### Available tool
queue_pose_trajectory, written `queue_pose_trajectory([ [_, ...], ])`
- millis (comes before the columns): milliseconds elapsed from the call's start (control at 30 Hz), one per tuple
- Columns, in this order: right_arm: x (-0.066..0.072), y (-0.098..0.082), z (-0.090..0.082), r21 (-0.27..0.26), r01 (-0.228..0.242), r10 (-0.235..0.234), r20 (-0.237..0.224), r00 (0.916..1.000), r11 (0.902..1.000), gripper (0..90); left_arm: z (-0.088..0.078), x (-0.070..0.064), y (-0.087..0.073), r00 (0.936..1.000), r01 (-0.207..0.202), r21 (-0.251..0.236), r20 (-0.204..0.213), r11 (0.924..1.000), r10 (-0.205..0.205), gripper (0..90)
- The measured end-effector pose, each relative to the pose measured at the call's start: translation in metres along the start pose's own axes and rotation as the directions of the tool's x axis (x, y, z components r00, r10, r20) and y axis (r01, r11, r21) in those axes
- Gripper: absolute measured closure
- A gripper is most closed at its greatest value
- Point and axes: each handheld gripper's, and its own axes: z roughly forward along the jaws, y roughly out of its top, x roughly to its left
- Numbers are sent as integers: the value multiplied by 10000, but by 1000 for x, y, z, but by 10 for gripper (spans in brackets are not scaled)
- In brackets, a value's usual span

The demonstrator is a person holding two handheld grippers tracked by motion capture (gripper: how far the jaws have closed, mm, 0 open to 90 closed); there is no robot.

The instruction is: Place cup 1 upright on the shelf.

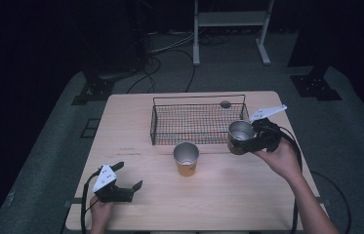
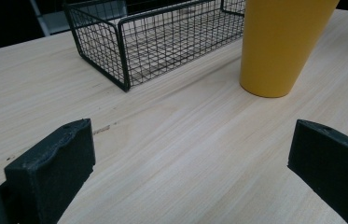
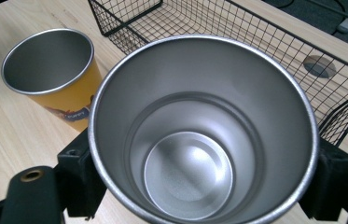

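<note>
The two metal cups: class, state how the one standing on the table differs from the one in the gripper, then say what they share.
The yellow cup stands alone on the table; the held cup is clamped by the right gripper beside the wire basket. In the right gripper view the yellow cup's printed side shows; the held cup's outside is hidden. Both are upright, empty, and silvery inside.

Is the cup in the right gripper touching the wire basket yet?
Cannot tell. In the high view the held cup overlaps the basket's right front corner. The right gripper view shows it upright, clamped between both jaws, but its wide rim hides any gap.
</note>
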Motion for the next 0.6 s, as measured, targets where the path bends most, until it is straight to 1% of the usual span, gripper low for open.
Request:
queue_pose_trajectory([
  [300, -3, 12, 2, 153, 79, -78, -31, 10000, 9999, 177, 0, 0, 0, 10000, 16, 0, 16, 10000, -16, 0],
  [500, -5, 19, 3, 189, 147, -147, 27, 9999, 9997, 177, 0, 0, 0, 10000, 26, -13, 25, 10000, -26, 0],
  [600, -7, 25, 3, 204, 57, -56, -21, 10000, 9998, 177, 0, 0, 0, 10000, 16, -29, 19, 10000, -16, 0],
])
